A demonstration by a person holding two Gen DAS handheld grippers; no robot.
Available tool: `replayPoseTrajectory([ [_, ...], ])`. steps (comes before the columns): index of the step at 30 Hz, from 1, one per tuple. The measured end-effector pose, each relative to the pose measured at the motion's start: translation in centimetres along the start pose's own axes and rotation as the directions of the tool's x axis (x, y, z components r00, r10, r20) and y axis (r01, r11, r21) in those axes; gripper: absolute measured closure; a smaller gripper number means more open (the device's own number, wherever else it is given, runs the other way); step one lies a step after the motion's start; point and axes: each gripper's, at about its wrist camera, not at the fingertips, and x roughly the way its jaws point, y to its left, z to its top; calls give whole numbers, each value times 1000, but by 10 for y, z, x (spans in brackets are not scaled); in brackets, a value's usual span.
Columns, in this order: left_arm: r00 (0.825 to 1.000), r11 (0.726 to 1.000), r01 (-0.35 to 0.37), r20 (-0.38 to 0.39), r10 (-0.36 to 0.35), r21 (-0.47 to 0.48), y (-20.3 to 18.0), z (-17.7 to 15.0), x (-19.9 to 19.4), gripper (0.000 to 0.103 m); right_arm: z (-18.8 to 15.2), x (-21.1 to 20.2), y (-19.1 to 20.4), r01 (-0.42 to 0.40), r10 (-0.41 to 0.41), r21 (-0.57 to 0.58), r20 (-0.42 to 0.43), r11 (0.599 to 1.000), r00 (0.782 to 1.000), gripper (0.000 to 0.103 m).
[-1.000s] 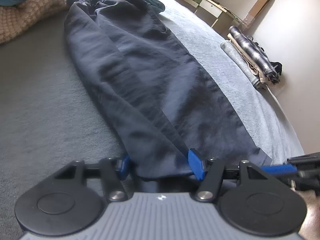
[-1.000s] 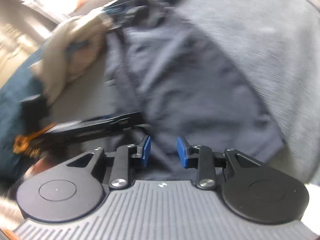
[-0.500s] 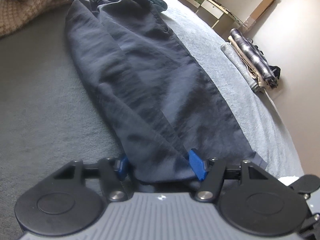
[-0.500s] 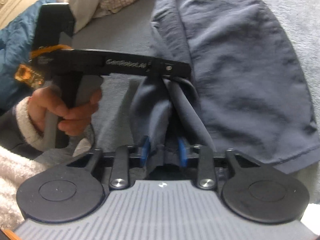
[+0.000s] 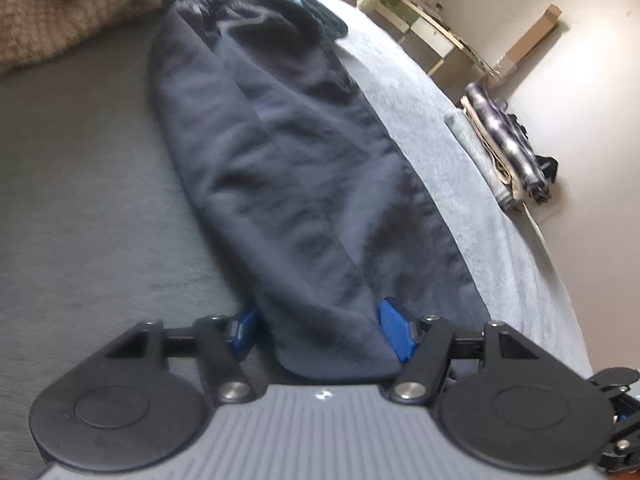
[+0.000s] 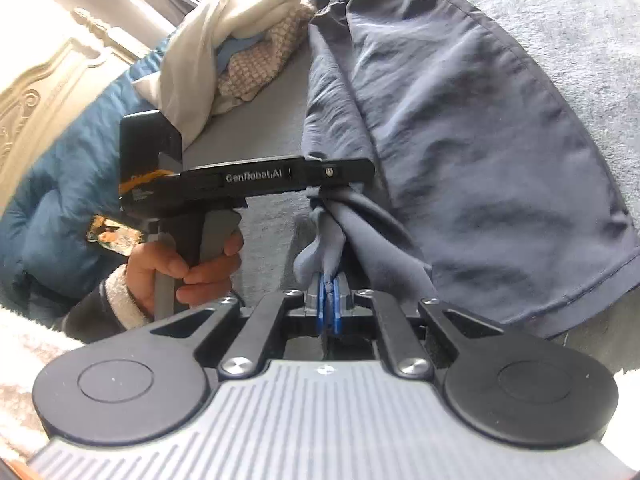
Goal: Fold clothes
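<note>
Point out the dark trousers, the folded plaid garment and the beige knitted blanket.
dark trousers (image 5: 288,168): left wrist view, mid leg.
folded plaid garment (image 5: 508,136): left wrist view, top of the fold.
beige knitted blanket (image 6: 260,60): right wrist view, knitted face.

Grey bed (image 5: 80,200) w/ navy trousers (image 5: 288,168), clothes heap (image 6: 240,40).

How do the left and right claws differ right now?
Right claw is shut, pinching a thin bunched edge of the trousers. Left claw is wide and opening, a broad fold of trouser leg between its fingers. Shared: blue fingers, both at the hem end, on the grey blanket.
</note>
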Motion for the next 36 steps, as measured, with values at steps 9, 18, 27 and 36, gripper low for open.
replayPoseTrajectory([
  [9, 997, 974, -42, 77, 26, 220, -18, -13, -36, 35, 0, 12, -45, 94, -89, 263, -30, 960, 996, 100],
  [18, 988, 863, -127, -11, 151, 490, -63, -56, 7, 34, -1, 21, -52, 152, -133, 297, -84, 943, 988, 94],
  [27, 990, 874, -119, -10, 140, 472, -61, -57, 10, 33, 10, -13, 8, 242, -243, -136, 11, 961, 970, 93],
  [36, 980, 828, -194, 74, 183, 526, -62, -65, -7, 33, 4, 53, -21, 291, -313, -123, -250, 949, 916, 96],
])
